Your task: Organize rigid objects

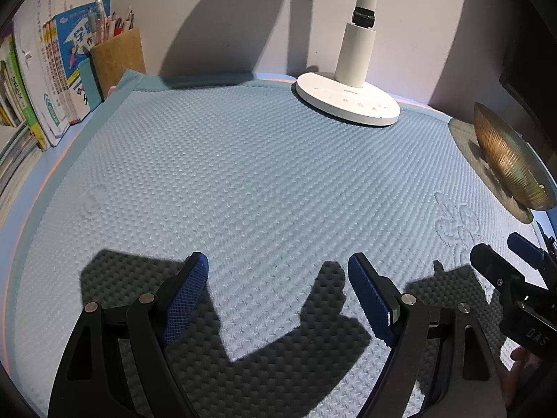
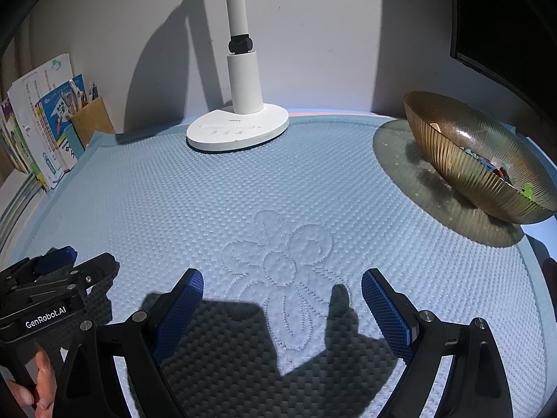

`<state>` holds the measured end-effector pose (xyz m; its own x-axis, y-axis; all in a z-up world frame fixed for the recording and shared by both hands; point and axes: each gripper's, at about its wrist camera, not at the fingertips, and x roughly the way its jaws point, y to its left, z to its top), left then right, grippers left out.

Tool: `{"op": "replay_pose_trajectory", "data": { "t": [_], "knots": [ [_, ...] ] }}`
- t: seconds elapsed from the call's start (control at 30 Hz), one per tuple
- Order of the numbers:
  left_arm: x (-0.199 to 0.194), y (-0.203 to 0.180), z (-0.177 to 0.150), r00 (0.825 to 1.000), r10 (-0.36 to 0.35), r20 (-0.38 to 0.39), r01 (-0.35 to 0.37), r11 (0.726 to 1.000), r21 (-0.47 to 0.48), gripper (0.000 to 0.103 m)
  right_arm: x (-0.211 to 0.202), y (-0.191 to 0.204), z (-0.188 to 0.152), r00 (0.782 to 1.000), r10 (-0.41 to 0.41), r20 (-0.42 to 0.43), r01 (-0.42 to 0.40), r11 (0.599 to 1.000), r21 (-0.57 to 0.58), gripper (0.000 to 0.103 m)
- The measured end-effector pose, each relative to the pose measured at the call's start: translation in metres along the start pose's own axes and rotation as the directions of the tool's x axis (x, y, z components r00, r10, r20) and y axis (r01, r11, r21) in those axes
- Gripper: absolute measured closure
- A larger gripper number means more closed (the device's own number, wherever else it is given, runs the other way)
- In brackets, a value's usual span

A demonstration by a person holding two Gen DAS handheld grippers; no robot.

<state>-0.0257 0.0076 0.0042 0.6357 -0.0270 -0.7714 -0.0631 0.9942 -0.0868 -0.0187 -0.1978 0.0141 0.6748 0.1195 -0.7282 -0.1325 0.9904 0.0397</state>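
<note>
A ribbed golden bowl (image 2: pixel 480 160) stands at the right edge of the blue mat, with several small colourful objects (image 2: pixel 494 169) inside it; it also shows in the left wrist view (image 1: pixel 504 160). My left gripper (image 1: pixel 278 271) is open and empty above the mat's near part. My right gripper (image 2: pixel 282 285) is open and empty above the embossed flower pattern (image 2: pixel 278 264). Each gripper shows at the edge of the other's view: the right one (image 1: pixel 504 261) and the left one (image 2: pixel 76 261).
A white desk lamp base (image 1: pixel 348 99) stands at the back of the textured blue mat (image 1: pixel 243 181). Books (image 1: pixel 45 69) and a brown pen holder (image 1: pixel 118 55) stand at the back left by the wall. A dark monitor edge (image 2: pixel 504 35) is at the upper right.
</note>
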Motion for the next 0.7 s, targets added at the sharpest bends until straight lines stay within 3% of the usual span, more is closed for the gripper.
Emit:
{"op": "replay_pose_trajectory", "data": {
  "t": [0.7],
  "knots": [
    [0.0023,0.0000,0.0001,1.000,0.010,-0.018,-0.010,1.000,-0.012,0.019,0.0089,0.0012,0.0018,0.999,-0.002,-0.046,0.001,1.000,-0.010,0.012]
  ]
}}
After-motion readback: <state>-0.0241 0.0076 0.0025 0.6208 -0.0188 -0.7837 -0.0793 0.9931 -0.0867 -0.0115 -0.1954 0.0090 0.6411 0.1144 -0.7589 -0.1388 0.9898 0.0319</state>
